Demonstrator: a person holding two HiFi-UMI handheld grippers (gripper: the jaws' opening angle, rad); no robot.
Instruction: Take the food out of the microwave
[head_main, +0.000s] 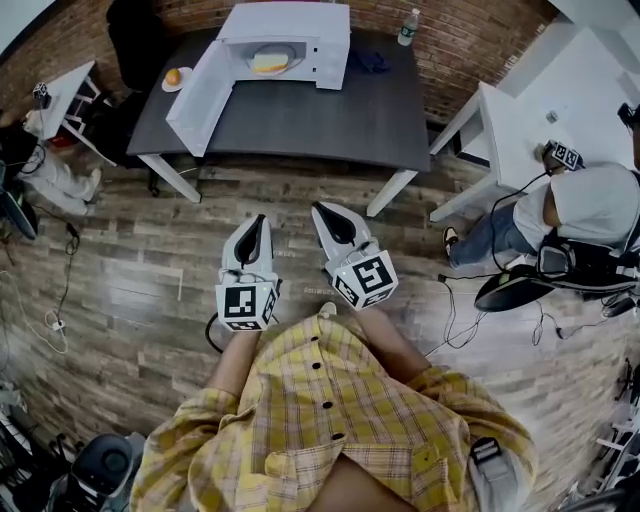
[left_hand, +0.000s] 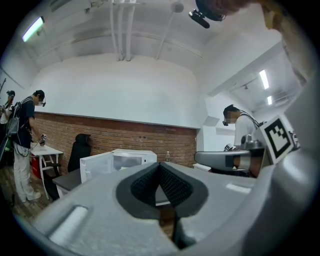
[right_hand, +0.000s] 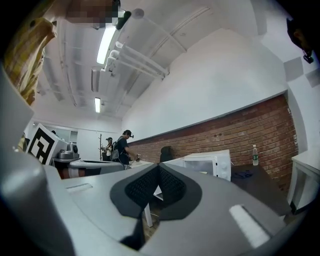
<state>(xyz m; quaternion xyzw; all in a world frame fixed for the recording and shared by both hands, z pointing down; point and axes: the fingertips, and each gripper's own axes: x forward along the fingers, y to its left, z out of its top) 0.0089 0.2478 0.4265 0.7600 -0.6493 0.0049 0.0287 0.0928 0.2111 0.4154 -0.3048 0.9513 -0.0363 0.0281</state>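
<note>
The dark bench carries the microwave at its far edge, by the brick wall. That leaves bench top free in front of the microwave, room, we judge, to set something down. The microwave's door hangs wide open to its left, so the cavity can be reached from the front. Our left tongs and right tongs hover side by side over the wooden floor, well short of the microwave and pointing toward it. Each pair is closed, pads pressed together with nothing between them, as there is nothing to grip out here. The food, a pale yellowish piece, sits inside the microwave, untouched, so we judge the task barely begun. A small plate with something orange rests just left of the microwave's door. A bottle stands to the microwave's right.
</note>
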